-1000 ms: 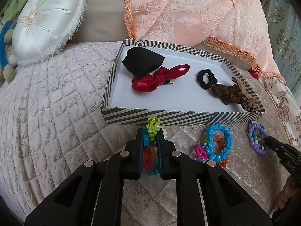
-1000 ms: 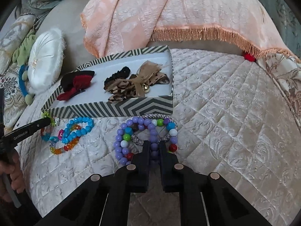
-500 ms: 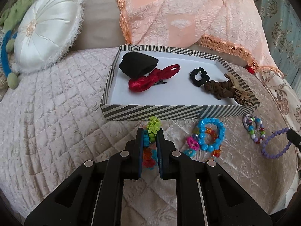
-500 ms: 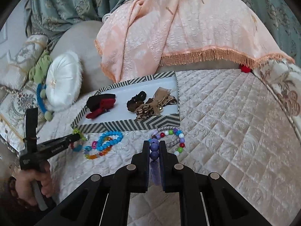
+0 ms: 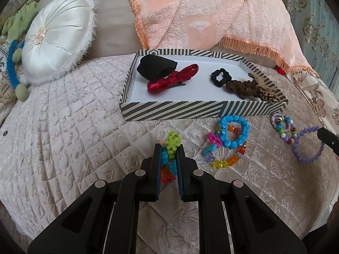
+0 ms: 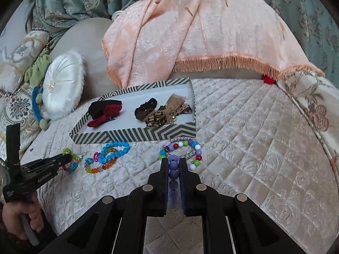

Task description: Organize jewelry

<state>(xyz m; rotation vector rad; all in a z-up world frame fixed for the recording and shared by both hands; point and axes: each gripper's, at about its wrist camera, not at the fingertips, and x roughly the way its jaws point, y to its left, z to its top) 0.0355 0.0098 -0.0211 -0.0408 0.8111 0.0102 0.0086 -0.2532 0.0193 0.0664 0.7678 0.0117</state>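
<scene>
Left hand-held gripper (image 5: pixel 169 150) angled down toward the bed, clamped on a flower-bead bracelet (image 5: pixel 172 142) of green, teal and orange, held just short of the striped tray (image 5: pixel 180 113) near its front wall; seen from the right wrist, gripped from below by a hand (image 6: pixel 23 218) at the lower left, fingers curled round the handle; right hand-held gripper (image 6: pixel 173 162) likewise tilted downward, closed tight on a purple bead bracelet (image 6: pixel 173 167), its loop hanging off the tip (image 5: pixel 307 146) to the right of the tray's front corner.

Lying on the quilted bedspread (image 5: pixel 63 137) just in front of the tray: a blue bead bracelet (image 5: pixel 233 132) tangled with orange, yellow and pink pieces; a multicoloured bead bracelet (image 6: pixel 184 151) near the tray's right front corner.

Inside the tray: black cloth piece (image 5: pixel 156 68) and red ribbon clip (image 5: pixel 171 81) at the left; black scrunchie (image 5: pixel 220 77) and brown scrunchies (image 5: pixel 243 87) at the right.

Left of the tray, well apart, a round white cushion (image 5: pixel 57 46); behind the tray, a peach fringed throw (image 5: pixel 201 14).
</scene>
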